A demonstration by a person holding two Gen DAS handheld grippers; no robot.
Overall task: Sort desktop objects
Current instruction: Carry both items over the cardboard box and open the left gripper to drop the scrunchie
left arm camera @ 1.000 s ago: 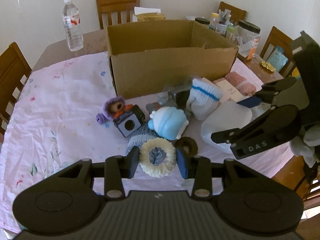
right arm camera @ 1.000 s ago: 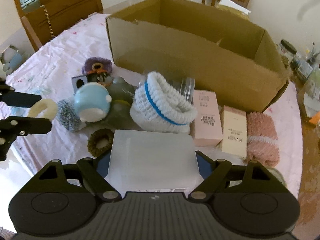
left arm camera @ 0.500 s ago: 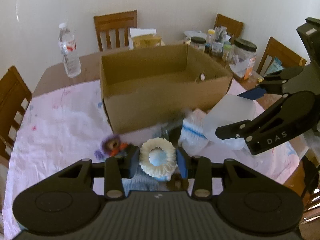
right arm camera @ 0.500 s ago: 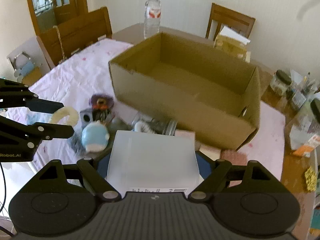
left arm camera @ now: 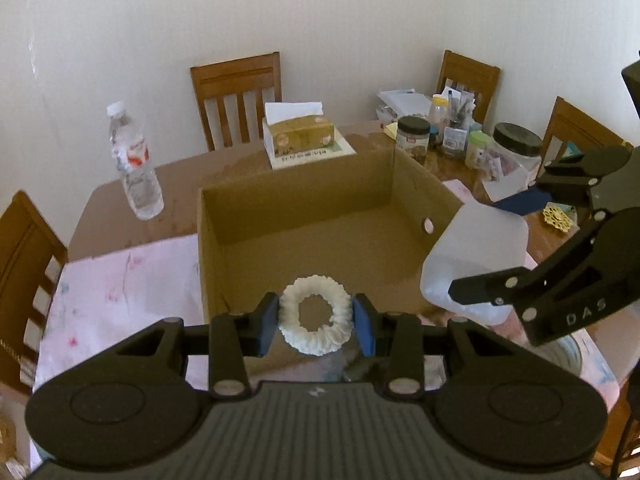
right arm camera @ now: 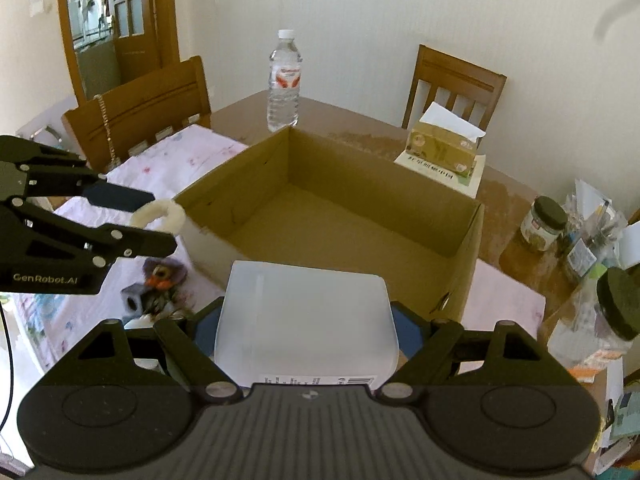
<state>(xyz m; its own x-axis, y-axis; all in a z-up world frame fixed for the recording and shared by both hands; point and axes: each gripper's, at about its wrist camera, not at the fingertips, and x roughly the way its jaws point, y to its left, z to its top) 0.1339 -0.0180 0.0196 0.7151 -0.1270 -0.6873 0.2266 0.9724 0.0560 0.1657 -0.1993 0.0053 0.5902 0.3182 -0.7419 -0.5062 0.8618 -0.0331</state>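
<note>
The left gripper (left arm camera: 316, 322) is closed on a cream-white fluffy ring-shaped hair tie (left arm camera: 316, 320); its two blue pads press the ring from both sides, and the ring hangs in the air just over the near wall of the open brown cardboard box (left arm camera: 320, 216); the inside of the box, ahead of this gripper, shows only bare cardboard. The right gripper (right arm camera: 306, 328) is clamped on a white translucent plastic box with a barcode label (right arm camera: 306, 320); the blue pads touch its two sides, and it is held above the near edge of the cardboard box, to the right of the left gripper. Below and to the left of the right gripper, a small purple knitted toy with an orange part (right arm camera: 164, 274) and a little grey cube with a round hole (right arm camera: 134, 302) lie on the pale pink flowered tablecloth (right arm camera: 176, 156). Beyond the cardboard box, far ahead of both grippers, a clear plastic water bottle (right arm camera: 285, 80) stands upright on the brown wooden table (right arm camera: 360, 132); a yellow-brown tissue box (left arm camera: 300, 136) stands behind the far wall. To the right of the right gripper stand several jars with black lids (right arm camera: 546, 224).
</note>
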